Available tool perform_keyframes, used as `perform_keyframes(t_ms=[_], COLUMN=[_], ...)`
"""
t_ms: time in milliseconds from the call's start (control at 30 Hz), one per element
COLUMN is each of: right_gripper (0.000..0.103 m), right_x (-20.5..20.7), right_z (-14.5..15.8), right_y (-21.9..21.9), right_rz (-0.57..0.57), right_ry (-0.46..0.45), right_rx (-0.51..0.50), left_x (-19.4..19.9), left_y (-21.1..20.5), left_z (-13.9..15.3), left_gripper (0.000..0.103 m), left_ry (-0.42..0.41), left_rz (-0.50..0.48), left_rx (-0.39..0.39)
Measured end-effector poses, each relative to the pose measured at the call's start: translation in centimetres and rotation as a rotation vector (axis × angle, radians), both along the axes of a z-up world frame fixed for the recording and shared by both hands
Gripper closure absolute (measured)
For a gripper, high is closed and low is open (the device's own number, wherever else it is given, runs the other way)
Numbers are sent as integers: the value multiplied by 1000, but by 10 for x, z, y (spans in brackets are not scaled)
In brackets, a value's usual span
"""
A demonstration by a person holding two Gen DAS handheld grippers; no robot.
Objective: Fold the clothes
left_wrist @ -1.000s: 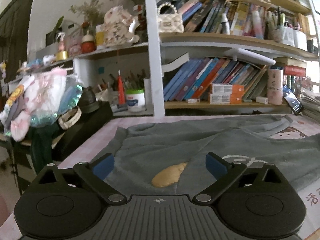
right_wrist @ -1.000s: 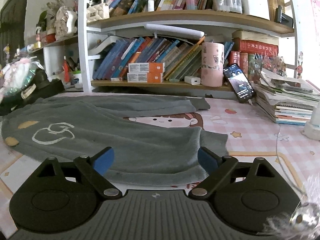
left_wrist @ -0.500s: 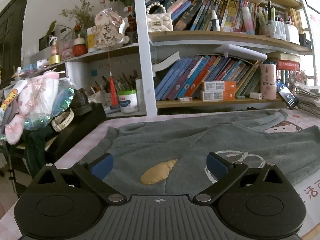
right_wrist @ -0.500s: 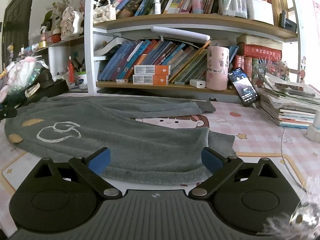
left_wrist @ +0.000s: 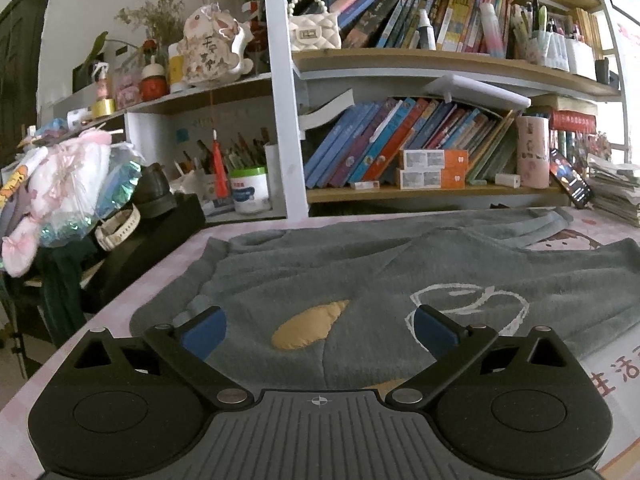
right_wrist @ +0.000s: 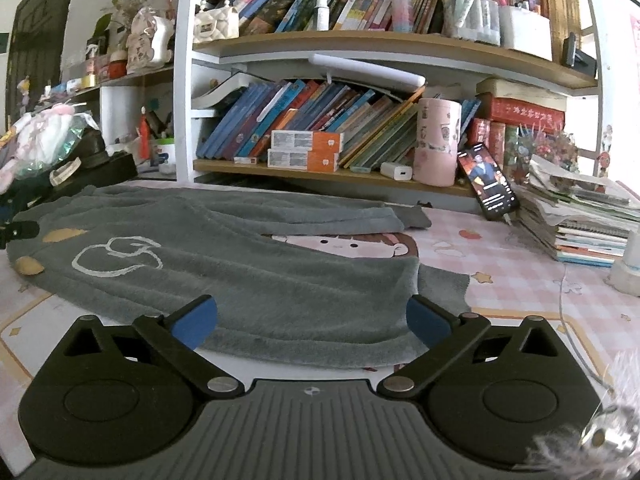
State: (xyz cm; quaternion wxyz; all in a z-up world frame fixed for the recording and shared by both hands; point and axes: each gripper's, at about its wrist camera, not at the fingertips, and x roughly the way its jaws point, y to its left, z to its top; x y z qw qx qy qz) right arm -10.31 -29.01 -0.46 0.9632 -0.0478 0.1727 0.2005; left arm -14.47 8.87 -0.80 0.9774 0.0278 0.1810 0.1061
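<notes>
A grey fleece garment [right_wrist: 224,276] lies spread flat on the surface [right_wrist: 520,280], which is covered in a pink checked mat with a cartoon face showing between two folds of the cloth. The garment fills the middle of both views, with a white outline drawing [left_wrist: 468,300] and a tan patch [left_wrist: 308,324] stitched on it.

The left hand-held gripper [left_wrist: 318,328] sits at the bottom centre of its view, jaws spread wide over the cloth with the tan patch seen between the blue pads and nothing pinched. The right hand-held gripper [right_wrist: 312,318] is low in its view over the garment's near hem; its jaws are opening, and the cloth lies under the gap, not clamped.

Behind the garment, across the upper half of both frames, stands a bookshelf [right_wrist: 360,52] crammed with leaning books. On its lower board sit two stacked orange-and-white boxes [right_wrist: 306,150], a pink cylindrical cup [right_wrist: 438,146] and a white charger block [right_wrist: 396,171]. A phone [right_wrist: 488,182] with a lit screen leans at the right against a pile of papers and notebooks [right_wrist: 580,216]. A white quilted purse [left_wrist: 314,32] sits at upper centre of the left view.

Red characters printed on the mat show at the lower right edge of the left view, cut off. Writing on book spines is too small to read.
</notes>
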Motion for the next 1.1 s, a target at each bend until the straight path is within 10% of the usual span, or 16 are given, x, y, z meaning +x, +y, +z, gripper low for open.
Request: perform_keyframes(t_ms=[1100], right_gripper=[0], right_x=[8], right_z=[-4], right_y=[10], right_rz=[3], right_ry=[45], right_rx=[-76], left_x=[-7], left_y=[11], left_z=[15], left_gripper=[0], left_ry=[-145], left_rz=[14], left_rx=[0])
